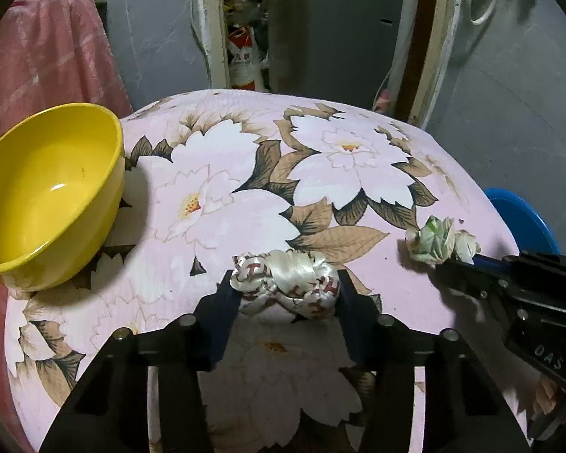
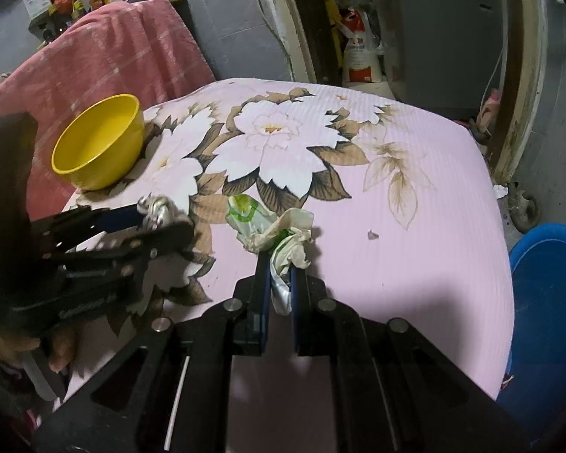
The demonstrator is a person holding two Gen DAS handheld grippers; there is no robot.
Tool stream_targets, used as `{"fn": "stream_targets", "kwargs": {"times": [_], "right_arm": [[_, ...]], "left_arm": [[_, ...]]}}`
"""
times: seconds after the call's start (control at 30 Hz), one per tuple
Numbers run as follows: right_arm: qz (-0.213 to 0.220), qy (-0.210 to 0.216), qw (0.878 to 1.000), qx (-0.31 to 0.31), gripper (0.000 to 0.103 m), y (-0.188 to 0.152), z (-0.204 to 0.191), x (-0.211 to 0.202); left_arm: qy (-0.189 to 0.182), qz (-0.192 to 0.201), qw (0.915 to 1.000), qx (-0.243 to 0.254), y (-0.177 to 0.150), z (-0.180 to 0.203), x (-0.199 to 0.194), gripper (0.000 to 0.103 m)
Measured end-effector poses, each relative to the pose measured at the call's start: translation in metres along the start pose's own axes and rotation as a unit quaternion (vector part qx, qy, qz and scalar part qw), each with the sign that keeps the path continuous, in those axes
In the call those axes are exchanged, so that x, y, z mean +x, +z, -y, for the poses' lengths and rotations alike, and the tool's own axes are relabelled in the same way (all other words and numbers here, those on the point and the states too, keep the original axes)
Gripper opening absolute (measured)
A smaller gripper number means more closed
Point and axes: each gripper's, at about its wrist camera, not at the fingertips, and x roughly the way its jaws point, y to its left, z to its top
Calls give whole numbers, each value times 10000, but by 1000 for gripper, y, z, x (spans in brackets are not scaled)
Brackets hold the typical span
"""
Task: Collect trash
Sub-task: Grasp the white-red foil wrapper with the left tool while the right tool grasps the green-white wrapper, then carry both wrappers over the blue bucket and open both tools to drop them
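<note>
My left gripper (image 1: 287,287) is shut on a crumpled white wrapper with red letters (image 1: 286,283), just above the flowered pink cloth (image 1: 245,173). It also shows in the right wrist view (image 2: 158,211) at the left. My right gripper (image 2: 279,264) is shut on a crumpled cream and green wrapper (image 2: 271,226), which also shows in the left wrist view (image 1: 436,239) at the right edge of the cloth. A yellow bowl (image 1: 49,188) stands at the left of the cloth, empty; it shows too in the right wrist view (image 2: 98,139).
A blue tub (image 2: 547,302) stands on the floor right of the table. A red cloth (image 2: 105,56) hangs behind the bowl. A doorway with bags and a grey appliance (image 1: 332,30) lies beyond the far edge.
</note>
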Motion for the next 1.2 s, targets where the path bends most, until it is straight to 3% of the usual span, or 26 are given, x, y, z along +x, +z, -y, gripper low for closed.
{"fn": "stream_targets", "kwargs": {"times": [0.13, 0.47, 0.87, 1.2], "right_arm": [[59, 20, 10000, 15, 36, -7, -2, -10], [427, 60, 9987, 271, 36, -32, -2, -48], [1115, 55, 9929, 403, 36, -52, -10, -113], [1817, -93, 9828, 309, 36, -58, -12, -174]], "left_arm": [[-110, -10, 9999, -44, -7, 3, -5, 33], [-424, 208, 9983, -332, -30, 23, -44, 30], [-715, 1084, 9884, -789, -49, 42, -114, 30], [-640, 1860, 9795, -442, -42, 75, -174, 30]]}}
